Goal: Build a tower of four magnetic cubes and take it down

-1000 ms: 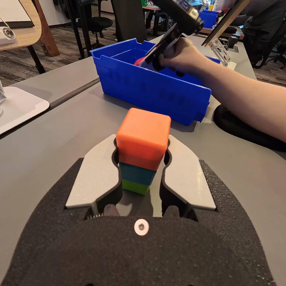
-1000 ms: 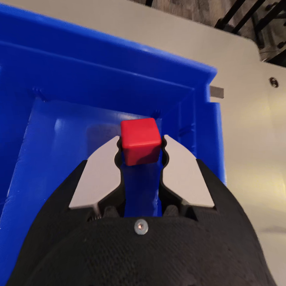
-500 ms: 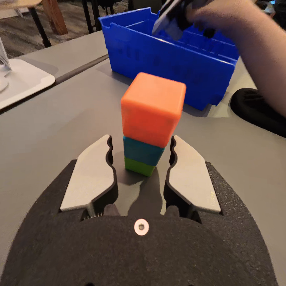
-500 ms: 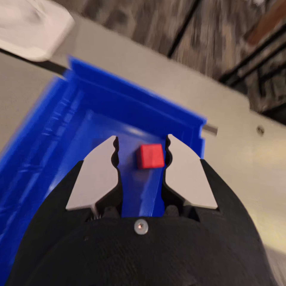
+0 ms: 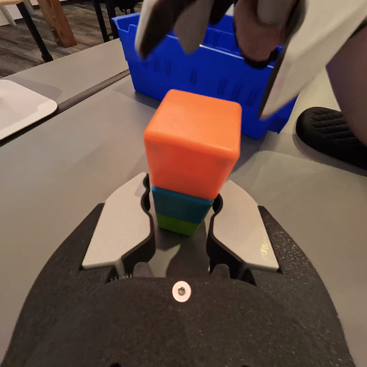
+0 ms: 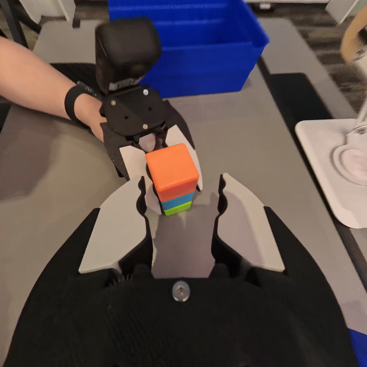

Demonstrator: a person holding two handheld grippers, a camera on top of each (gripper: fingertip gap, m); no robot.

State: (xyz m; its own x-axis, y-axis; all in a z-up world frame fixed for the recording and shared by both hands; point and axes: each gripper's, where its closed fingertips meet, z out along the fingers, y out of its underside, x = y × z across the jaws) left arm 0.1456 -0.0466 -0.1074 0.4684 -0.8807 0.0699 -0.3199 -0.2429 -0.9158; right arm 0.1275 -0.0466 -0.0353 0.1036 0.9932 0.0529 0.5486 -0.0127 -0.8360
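Note:
A tower of three cubes stands on the grey table (image 5: 59, 178): an orange cube (image 5: 191, 143) on top, a teal cube (image 5: 181, 208) in the middle and a green cube (image 5: 176, 226) at the bottom. My left gripper (image 5: 182, 198) is shut on the teal cube, with its fingers against both sides. The right wrist view shows the tower (image 6: 172, 174) and the left gripper (image 6: 176, 195) behind it. My right gripper (image 6: 181, 177) is open wide and empty, just above and in front of the orange cube. It looms blurred at the top of the left wrist view (image 5: 218, 39). No red cube is in view.
A blue bin stands behind the tower (image 5: 198, 79) (image 6: 208, 59). A white pad lies to one side (image 5: 19, 107) (image 6: 327, 168). A black wrist rest (image 5: 333, 135) lies near the bin. A person's hand and forearm (image 6: 39, 89) hold the left gripper.
My right gripper let the red cube go in the bin, left the bin and came open to the tower. My left gripper opened, dropped from the orange cube and closed at the teal one.

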